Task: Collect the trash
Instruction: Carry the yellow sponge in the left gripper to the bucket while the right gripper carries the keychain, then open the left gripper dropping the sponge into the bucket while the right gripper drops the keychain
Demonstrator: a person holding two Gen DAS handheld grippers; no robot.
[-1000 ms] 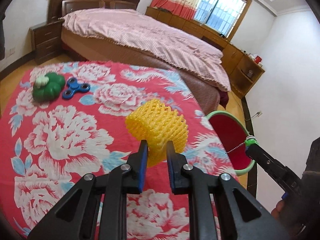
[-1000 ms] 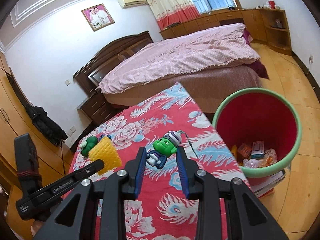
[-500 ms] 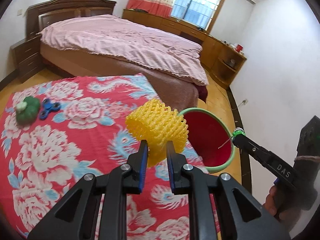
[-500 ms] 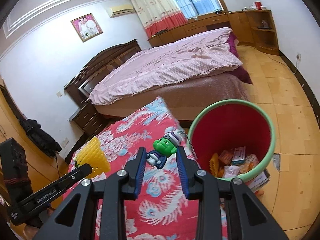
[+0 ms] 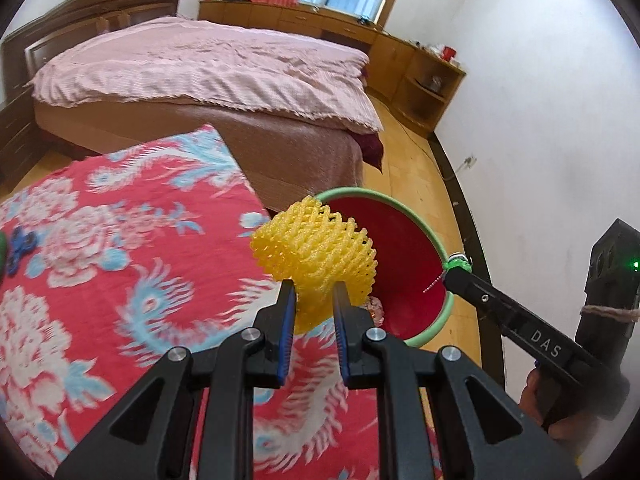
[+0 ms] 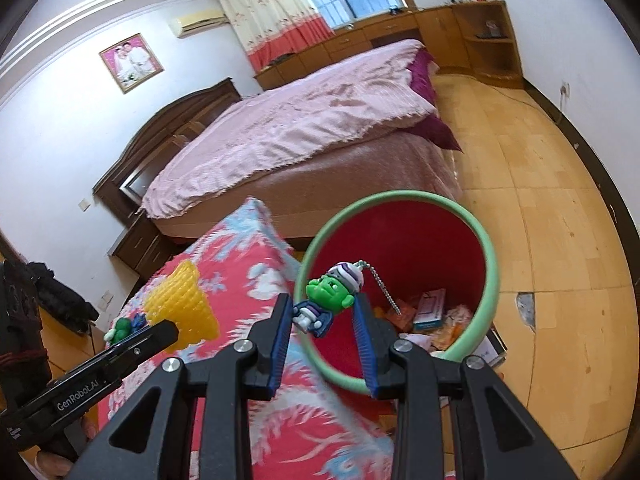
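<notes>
My left gripper [image 5: 314, 300] is shut on a yellow foam net [image 5: 316, 252] and holds it in the air over the table's right edge, beside the red bin with a green rim [image 5: 400, 264]. My right gripper [image 6: 322, 312] is shut on a green-faced keychain figure [image 6: 328, 300] with a bead chain and holds it over the bin's near rim [image 6: 490, 280]. The bin holds several pieces of trash [image 6: 430, 312]. The net also shows in the right wrist view [image 6: 180, 304].
The table wears a red floral cloth [image 5: 100, 260]. A blue spinner [image 5: 16, 240] and a green toy [image 6: 120, 326] lie at its far left. A bed with a pink cover [image 5: 200, 68] stands behind. Wooden floor [image 6: 560, 200] surrounds the bin.
Both grippers have moved right toward the bin with their loads. The net has gone from above the table's middle to its right edge; the figure now hangs over the bin's rim.
</notes>
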